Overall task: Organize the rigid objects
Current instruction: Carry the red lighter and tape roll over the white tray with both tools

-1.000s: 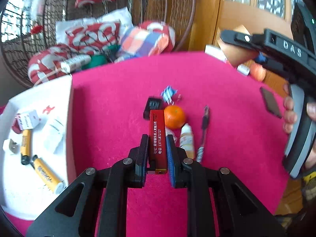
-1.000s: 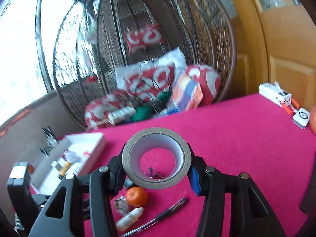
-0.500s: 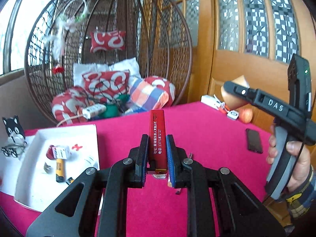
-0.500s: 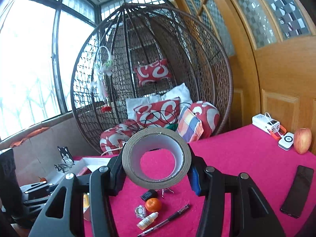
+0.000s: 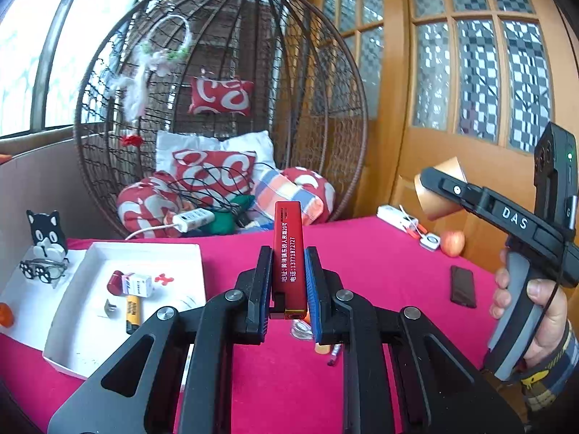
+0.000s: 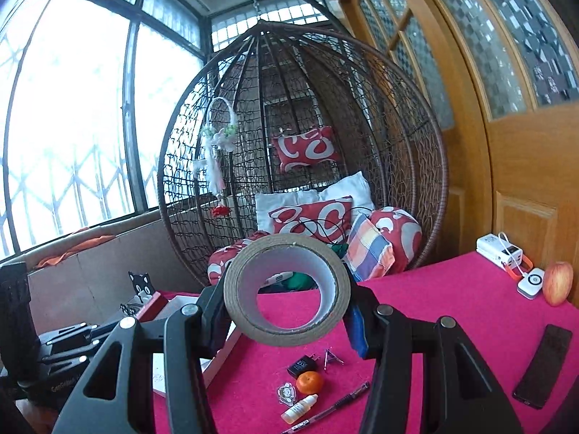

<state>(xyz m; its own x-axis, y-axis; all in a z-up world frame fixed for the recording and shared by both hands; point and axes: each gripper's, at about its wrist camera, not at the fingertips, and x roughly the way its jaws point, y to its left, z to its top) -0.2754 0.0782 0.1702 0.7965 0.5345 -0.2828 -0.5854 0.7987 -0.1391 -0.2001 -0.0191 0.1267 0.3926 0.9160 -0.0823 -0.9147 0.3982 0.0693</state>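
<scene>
Left wrist view: a slim red rectangular lighter with white print [image 5: 288, 253] stands upright, clamped in the left gripper [image 5: 288, 289] above the pink tablecloth [image 5: 380, 264].
Right of it, the right gripper [image 6: 287, 311] pinches a brown roll of packing tape [image 6: 286, 291] by its sides, hole facing the camera. To the near left lies a white shallow cardboard tray [image 5: 90, 325] with a yellow lighter [image 5: 132, 313]; a small orange tangerine [image 6: 309, 382] rests below the tape.

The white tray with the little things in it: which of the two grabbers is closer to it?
Left. The left gripper, holding a red lighter, hangs just beside the white tray. The right gripper, holding a tape roll, is raised farther off over the pink table.
</scene>
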